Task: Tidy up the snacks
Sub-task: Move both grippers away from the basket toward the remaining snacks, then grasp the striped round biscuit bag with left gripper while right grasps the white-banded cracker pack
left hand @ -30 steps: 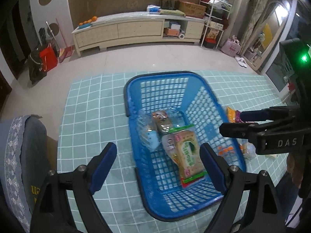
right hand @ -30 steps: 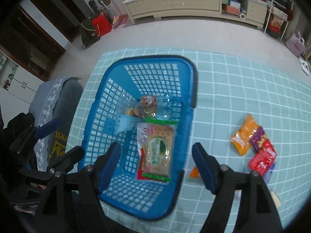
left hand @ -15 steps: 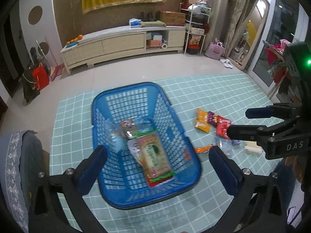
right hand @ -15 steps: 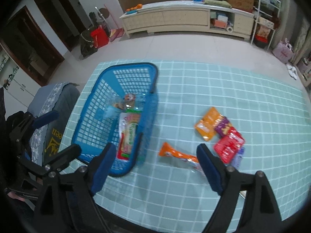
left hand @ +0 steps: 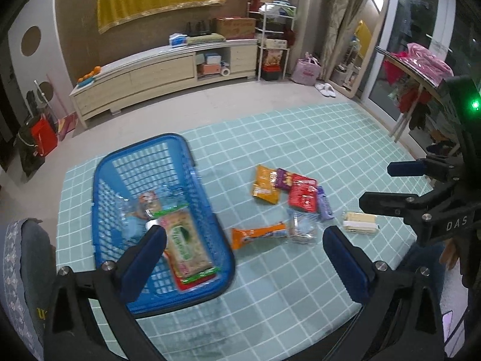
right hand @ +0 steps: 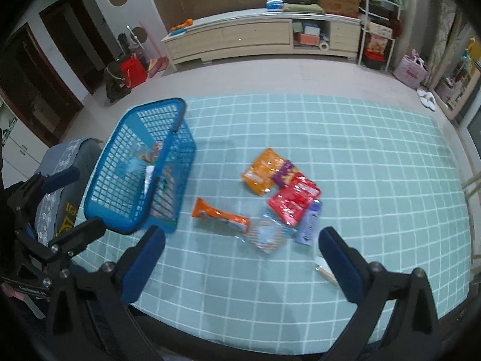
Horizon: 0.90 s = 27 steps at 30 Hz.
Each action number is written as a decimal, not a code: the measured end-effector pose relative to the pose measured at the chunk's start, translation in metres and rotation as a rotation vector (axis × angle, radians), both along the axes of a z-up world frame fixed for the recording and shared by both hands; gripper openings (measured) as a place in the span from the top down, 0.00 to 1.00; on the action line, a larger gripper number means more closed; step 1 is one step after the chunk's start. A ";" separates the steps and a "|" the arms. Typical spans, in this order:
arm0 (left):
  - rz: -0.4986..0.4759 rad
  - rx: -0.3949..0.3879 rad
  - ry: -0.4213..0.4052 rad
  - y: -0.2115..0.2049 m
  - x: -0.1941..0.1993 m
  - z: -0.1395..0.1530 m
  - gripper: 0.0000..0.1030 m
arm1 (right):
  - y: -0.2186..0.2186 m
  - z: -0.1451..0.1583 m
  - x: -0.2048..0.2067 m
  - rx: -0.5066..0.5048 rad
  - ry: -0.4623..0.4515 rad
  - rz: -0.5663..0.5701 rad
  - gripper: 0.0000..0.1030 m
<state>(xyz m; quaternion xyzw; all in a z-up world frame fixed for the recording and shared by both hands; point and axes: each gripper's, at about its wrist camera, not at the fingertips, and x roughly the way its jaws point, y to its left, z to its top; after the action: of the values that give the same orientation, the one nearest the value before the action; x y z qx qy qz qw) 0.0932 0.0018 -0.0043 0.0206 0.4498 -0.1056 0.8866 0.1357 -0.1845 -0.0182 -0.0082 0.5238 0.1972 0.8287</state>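
Note:
A blue basket (left hand: 207,225) (right hand: 126,210) stands at the table's left and holds a cracker pack (left hand: 186,246) and clear-wrapped snacks (left hand: 147,204). Loose on the cloth to its right lie an orange bar (left hand: 258,234) (right hand: 219,213), an orange bag (left hand: 264,183) (right hand: 261,171), a purple pack (right hand: 284,173), a red pack (left hand: 303,192) (right hand: 294,198), a clear pack (right hand: 267,234), a lilac pack (right hand: 309,224) and a pale wafer (left hand: 359,222). My left gripper (left hand: 240,258) is open and empty above the table's near edge. My right gripper (right hand: 240,258) is open and empty, also pulled back; it shows in the left view (left hand: 381,186).
The table carries a teal checked cloth (right hand: 360,156). A grey cushioned chair (left hand: 21,270) stands at the left. A long low cabinet (left hand: 162,75) and a shelf rack (left hand: 272,30) line the far wall.
Both grippers have pulled back and up from over the basket and swung right. The loose snacks on the cloth have come into full view. The cracker pack stays in the basket.

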 end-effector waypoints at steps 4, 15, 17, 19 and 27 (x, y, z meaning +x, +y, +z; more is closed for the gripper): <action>-0.026 0.000 0.013 -0.019 0.004 -0.007 0.00 | -0.024 -0.003 -0.003 0.019 -0.014 -0.032 0.00; -0.113 -0.005 0.056 -0.076 0.010 -0.037 0.00 | -0.075 -0.042 -0.004 0.017 0.055 -0.081 0.00; -0.124 0.000 0.059 -0.086 0.011 -0.043 0.00 | -0.083 -0.054 -0.003 0.034 0.083 -0.094 0.00; -0.140 0.002 0.071 -0.094 0.014 -0.050 0.00 | -0.089 -0.066 -0.004 0.014 0.086 -0.088 0.00; -0.186 -0.007 0.152 -0.113 0.028 -0.088 0.00 | -0.100 -0.097 -0.004 -0.049 0.113 -0.066 0.00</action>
<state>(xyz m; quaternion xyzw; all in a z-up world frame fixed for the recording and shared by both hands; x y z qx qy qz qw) 0.1209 -0.1111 -0.0924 0.0514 0.5116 -0.1903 0.8363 0.1314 -0.2850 -0.1151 0.0000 0.5743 0.1571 0.8034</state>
